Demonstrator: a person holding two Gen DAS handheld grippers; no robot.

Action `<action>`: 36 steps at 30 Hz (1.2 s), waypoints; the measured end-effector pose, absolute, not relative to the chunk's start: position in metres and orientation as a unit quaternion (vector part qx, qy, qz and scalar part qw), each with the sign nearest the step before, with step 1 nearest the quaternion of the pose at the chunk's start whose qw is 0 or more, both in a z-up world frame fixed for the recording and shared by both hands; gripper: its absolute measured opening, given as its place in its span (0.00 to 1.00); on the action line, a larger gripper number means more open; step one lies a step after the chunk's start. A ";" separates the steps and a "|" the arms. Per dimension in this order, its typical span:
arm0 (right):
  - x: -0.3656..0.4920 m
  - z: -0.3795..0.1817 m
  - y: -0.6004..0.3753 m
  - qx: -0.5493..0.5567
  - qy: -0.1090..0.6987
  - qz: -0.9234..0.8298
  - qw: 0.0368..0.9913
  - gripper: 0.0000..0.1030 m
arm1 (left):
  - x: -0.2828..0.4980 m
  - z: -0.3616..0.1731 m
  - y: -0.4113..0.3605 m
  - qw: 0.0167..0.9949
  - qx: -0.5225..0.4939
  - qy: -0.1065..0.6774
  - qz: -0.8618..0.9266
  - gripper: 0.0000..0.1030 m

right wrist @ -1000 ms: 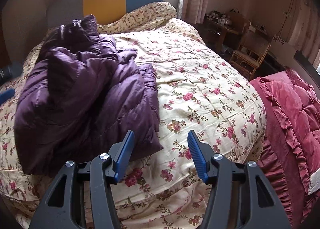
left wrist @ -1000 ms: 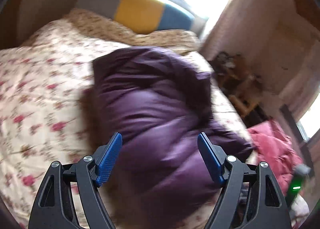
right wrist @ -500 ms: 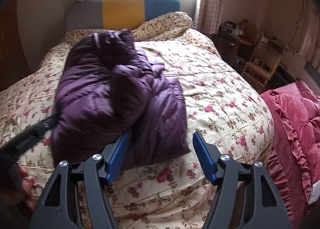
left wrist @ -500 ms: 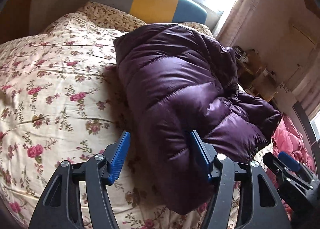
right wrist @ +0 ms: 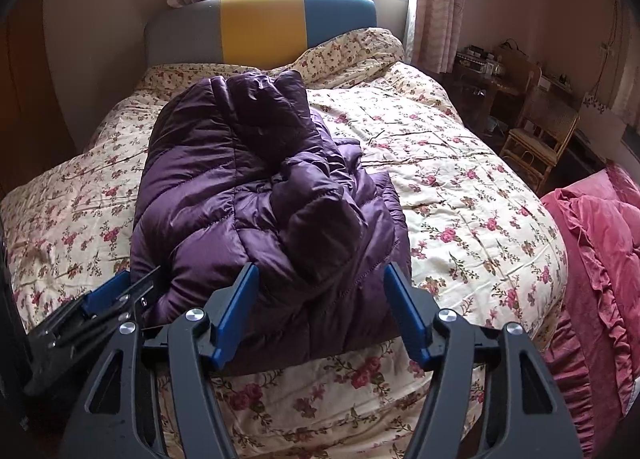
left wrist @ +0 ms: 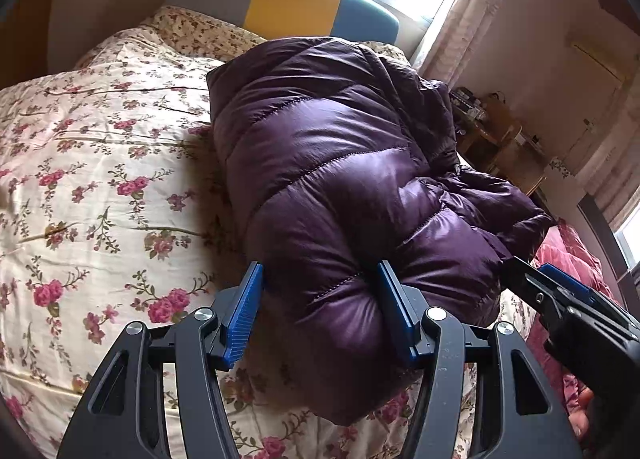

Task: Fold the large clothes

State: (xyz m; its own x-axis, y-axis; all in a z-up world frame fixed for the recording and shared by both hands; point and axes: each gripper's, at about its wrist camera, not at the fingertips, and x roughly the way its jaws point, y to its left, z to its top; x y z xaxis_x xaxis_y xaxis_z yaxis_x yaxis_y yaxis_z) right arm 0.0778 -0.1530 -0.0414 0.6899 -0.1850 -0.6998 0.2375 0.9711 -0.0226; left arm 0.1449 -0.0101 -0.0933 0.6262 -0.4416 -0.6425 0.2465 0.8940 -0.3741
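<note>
A purple puffer jacket [left wrist: 340, 179] lies bunched in a long bundle on the floral bedspread [left wrist: 92, 187]; it also shows in the right wrist view [right wrist: 256, 199], with a sleeve lying on top. My left gripper [left wrist: 320, 311] is open, its blue fingers either side of the jacket's near left end. My right gripper [right wrist: 320, 307] is open over the jacket's near edge. The left gripper shows at the lower left of the right wrist view [right wrist: 116, 299]. The right gripper shows at the right of the left wrist view [left wrist: 560, 291].
A grey, yellow and blue headboard [right wrist: 260, 31] stands under the window. A red quilt [right wrist: 600, 251] lies beside the bed on the right. A wicker chair [right wrist: 536, 139] and a cluttered desk [right wrist: 484, 67] stand at the far right.
Both grippers have moved in closer to the jacket's near end. The left gripper's fingers now straddle the jacket's end. The jacket has settled into a more compact bundle.
</note>
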 end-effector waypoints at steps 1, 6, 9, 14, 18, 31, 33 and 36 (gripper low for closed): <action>0.078 -0.041 -0.153 0.039 0.376 -0.115 0.919 0.63 | 0.145 -0.094 -0.011 0.893 -0.126 0.387 -0.193 0.56; 0.082 -0.043 -0.150 0.039 0.375 -0.115 0.919 0.66 | 0.144 -0.095 -0.013 0.893 -0.122 0.384 -0.198 0.56; 0.088 -0.049 -0.152 0.044 0.384 -0.112 0.915 0.51 | 0.144 -0.096 -0.014 0.893 -0.119 0.383 -0.201 0.56; 0.092 -0.056 -0.152 0.038 0.389 -0.109 0.914 0.33 | 0.142 -0.099 -0.016 0.893 -0.118 0.381 -0.209 0.56; 0.095 -0.065 -0.157 0.046 0.397 -0.106 0.911 0.25 | 0.141 -0.100 -0.019 0.893 -0.111 0.381 -0.211 0.56; 0.098 -0.097 -0.195 0.111 0.423 -0.116 0.892 0.16 | 0.140 -0.106 -0.037 0.896 -0.076 0.375 -0.223 0.56; 0.101 -0.110 -0.201 0.124 0.429 -0.117 0.887 0.15 | 0.142 -0.110 -0.043 0.896 -0.066 0.376 -0.226 0.56; 0.103 -0.120 -0.206 0.130 0.429 -0.116 0.886 0.15 | 0.144 -0.115 -0.051 0.897 -0.049 0.374 -0.229 0.56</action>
